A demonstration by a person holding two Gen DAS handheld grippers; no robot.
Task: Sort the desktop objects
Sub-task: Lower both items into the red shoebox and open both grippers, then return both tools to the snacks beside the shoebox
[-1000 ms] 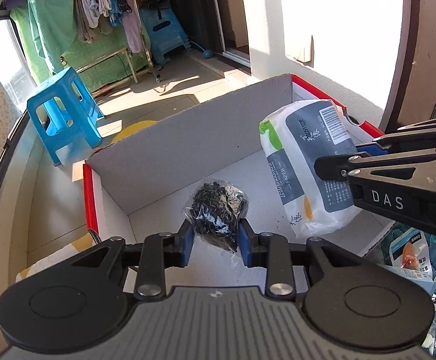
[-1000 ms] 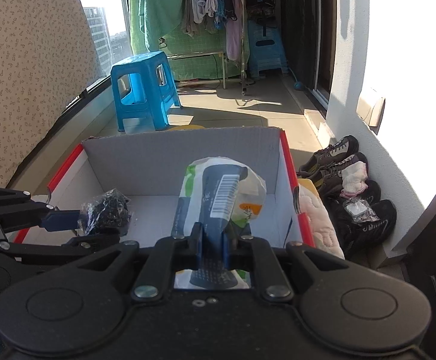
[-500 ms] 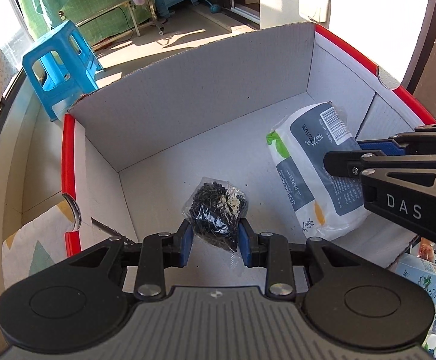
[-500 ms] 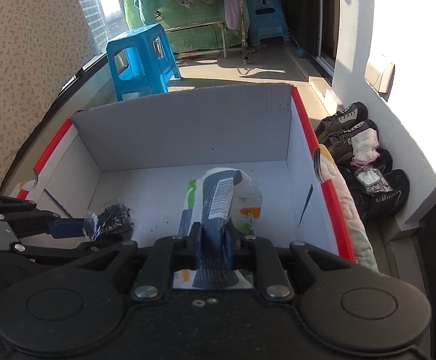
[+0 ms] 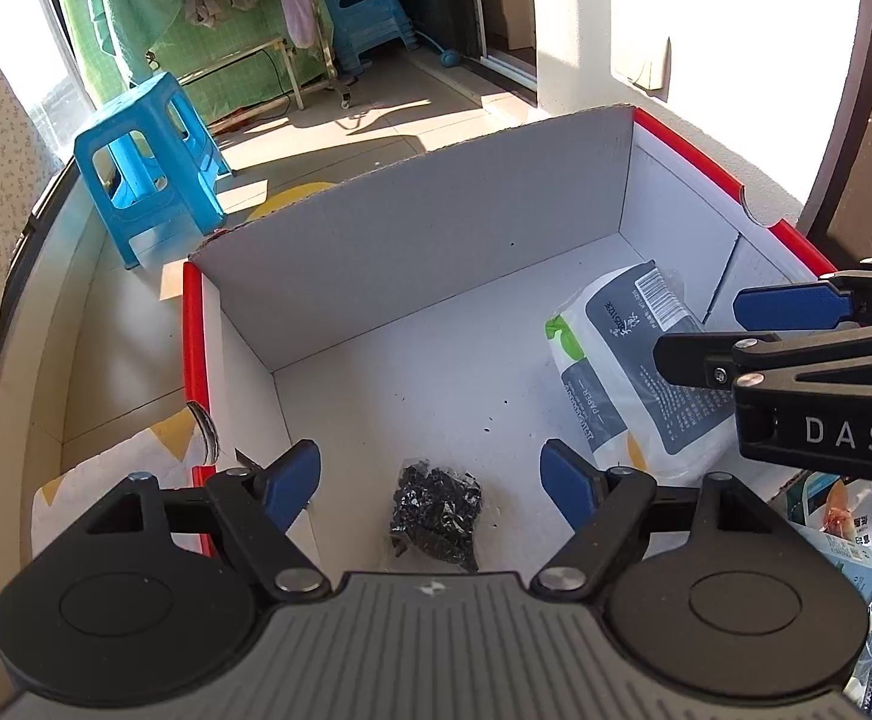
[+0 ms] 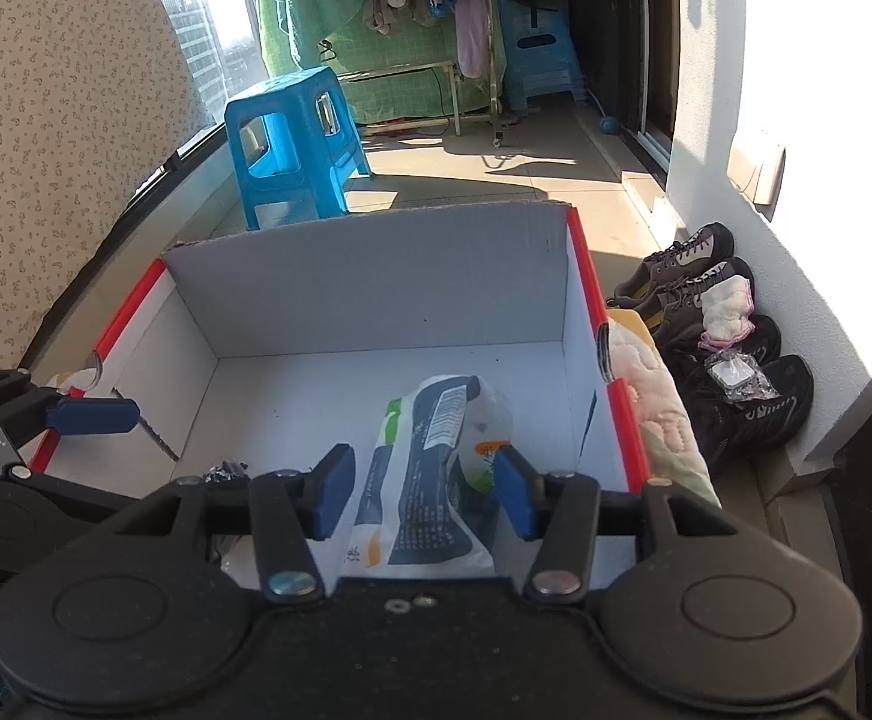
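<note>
Left gripper (image 5: 429, 477) opening over black bag (image 5: 436, 513), right gripper (image 6: 423, 492) opening – tissue pack (image 6: 429, 480) loose between

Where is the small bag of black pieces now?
The small bag of black pieces lies on the box floor, between the opening left gripper pads, untouched.

The red-edged white cardboard box (image 5: 436, 252) stands open-topped; its floor is bare toward the back wall, while a small black-filled plastic bag (image 5: 436, 513) and a white-and-grey tissue pack (image 5: 622, 372) occupy the near side.
</note>
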